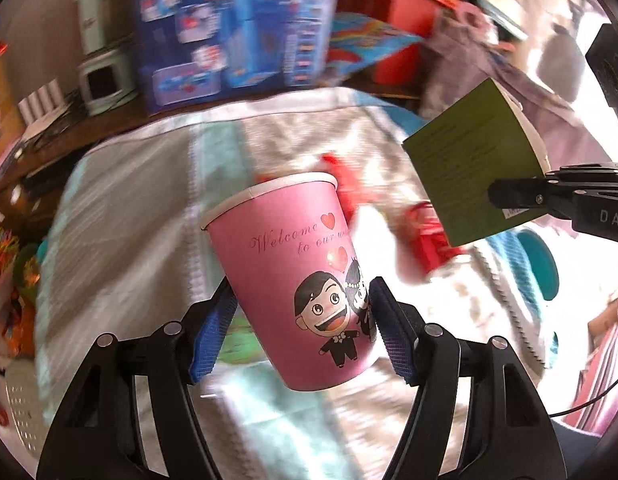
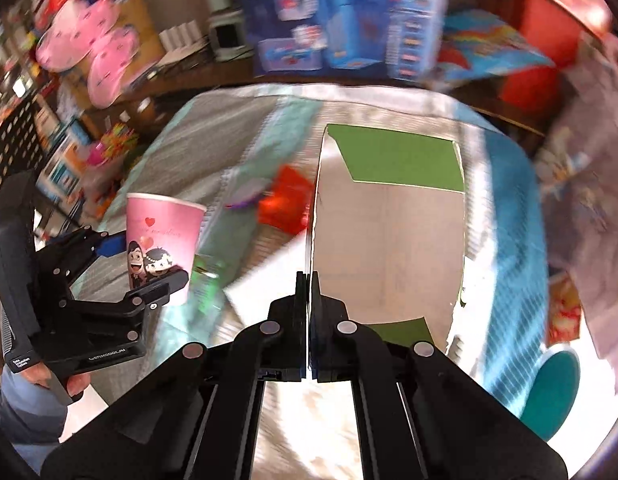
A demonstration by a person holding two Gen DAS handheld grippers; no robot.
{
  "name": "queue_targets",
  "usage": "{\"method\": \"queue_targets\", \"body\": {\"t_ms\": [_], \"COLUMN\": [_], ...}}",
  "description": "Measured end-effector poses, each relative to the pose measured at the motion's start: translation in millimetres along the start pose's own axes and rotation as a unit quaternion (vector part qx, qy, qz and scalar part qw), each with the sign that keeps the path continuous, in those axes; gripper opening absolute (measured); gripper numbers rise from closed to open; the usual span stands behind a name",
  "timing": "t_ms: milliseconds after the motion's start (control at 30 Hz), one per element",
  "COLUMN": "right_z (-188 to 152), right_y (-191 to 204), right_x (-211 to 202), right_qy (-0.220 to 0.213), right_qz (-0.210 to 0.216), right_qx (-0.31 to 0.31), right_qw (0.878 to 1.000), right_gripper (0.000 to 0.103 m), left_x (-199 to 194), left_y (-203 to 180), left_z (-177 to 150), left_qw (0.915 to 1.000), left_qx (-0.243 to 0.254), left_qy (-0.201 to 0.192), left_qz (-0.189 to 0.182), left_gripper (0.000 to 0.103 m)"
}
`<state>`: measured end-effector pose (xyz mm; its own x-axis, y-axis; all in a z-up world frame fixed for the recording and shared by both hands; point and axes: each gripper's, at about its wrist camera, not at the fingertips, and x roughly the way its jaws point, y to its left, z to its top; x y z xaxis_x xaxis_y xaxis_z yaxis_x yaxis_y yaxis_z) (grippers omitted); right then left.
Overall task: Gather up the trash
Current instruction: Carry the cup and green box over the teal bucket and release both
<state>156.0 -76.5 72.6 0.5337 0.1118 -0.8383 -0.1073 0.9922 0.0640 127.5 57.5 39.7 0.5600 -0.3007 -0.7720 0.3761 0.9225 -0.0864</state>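
A: Both hands loaded? And with what?

B: Yes. Left claw (image 1: 303,322) clamped on a pink paper cup (image 1: 293,276), blue pads pressed to its lower sides, cup tilted, rim up and away, lifted clear of the bed (image 1: 141,208). Right claw (image 2: 308,280) clenched on one edge of a flattened green-and-white carton (image 2: 389,220), held out ahead of it, also off the bedding.

A: Anything left lying about?

B: Red wrappers (image 1: 349,188) on the striped blanket beyond the cup, more red scraps (image 1: 429,240) nearer the carton, something green under the cup, too blurred to name. Heavy blur everywhere else; blue toy boxes (image 1: 237,24) and red boxes at the back, beyond the bed.

A: So which step?

B: Judging by both loads held up in the air: carrying, after pickup, before drop-off. No bin or bag visible in either view, so destination unknown.

A: Needed next?

B: Finding a container, bringing each load over its mouth, then letting go one at a time. Care with the carton: pinched at one edge only, likely to swing or slip. Cup light and easily crushed, so no harder squeeze. Afterwards, back for the red wrappers.
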Motion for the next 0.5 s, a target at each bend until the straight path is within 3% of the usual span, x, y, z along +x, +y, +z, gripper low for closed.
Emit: {"method": "queue_targets", "body": {"t_ms": [233,500], "right_z": [-54.4,-135.0], "right_y": [-107.9,-223.6], "right_x": [-48.0,-77.8], "right_qy": [-0.033,-0.054], "right_qz": [-0.029,-0.062], "right_qx": [0.087,0.185], "right_qw": [0.995,0.979], "right_gripper": [0.001,0.001], "left_x": [22.0,65.6], "left_y": [-114.0,-255.4], "left_z": [20.4,36.4], "left_qw": [0.9955,0.98], "left_qx": [0.072,0.161], "left_qy": [0.007,0.031], "left_qz": [-0.061,-0.113], "left_gripper": [0.068,0.068]}}
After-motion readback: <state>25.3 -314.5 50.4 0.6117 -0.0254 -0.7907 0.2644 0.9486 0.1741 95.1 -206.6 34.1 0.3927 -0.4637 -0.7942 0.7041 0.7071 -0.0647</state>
